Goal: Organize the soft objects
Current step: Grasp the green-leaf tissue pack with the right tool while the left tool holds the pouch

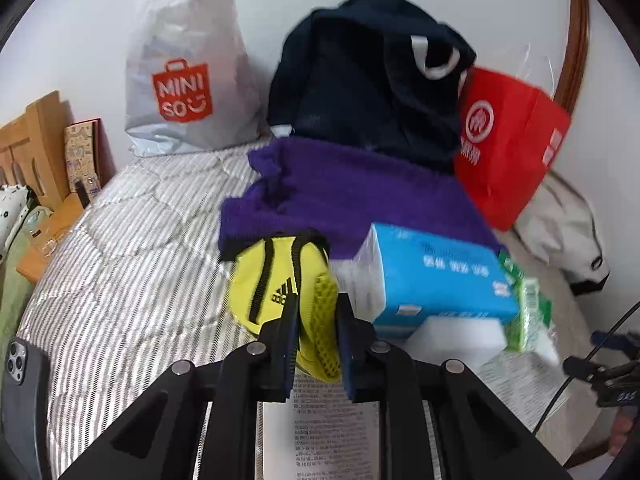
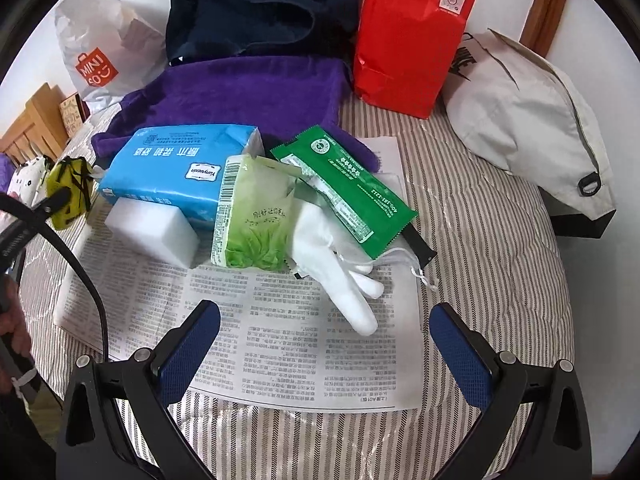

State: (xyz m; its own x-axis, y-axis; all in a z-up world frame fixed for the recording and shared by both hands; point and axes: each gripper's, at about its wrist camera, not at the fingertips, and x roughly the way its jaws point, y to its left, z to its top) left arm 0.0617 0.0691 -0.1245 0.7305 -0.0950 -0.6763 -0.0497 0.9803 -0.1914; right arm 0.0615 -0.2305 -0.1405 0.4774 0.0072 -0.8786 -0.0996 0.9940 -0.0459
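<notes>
The left hand-held gripper (image 1: 316,320) is clamped on the yellow pouch (image 1: 280,284), lifted above the bed (image 1: 120,240) beside the tissue pack (image 1: 436,276). Carrying step, I judge; next, a place to set it. The right hand-held gripper (image 2: 324,328) hangs apart over the newspaper (image 2: 280,340).

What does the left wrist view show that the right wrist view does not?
Only the left wrist view shows a phone at the bed's edge and the left hand-held gripper shut on the yellow Adidas pouch. Only the right wrist view shows the white glove, the dark green packet and the open right hand-held gripper. Both show the blue tissue pack, purple towel, red bag and Miniso bag.
</notes>
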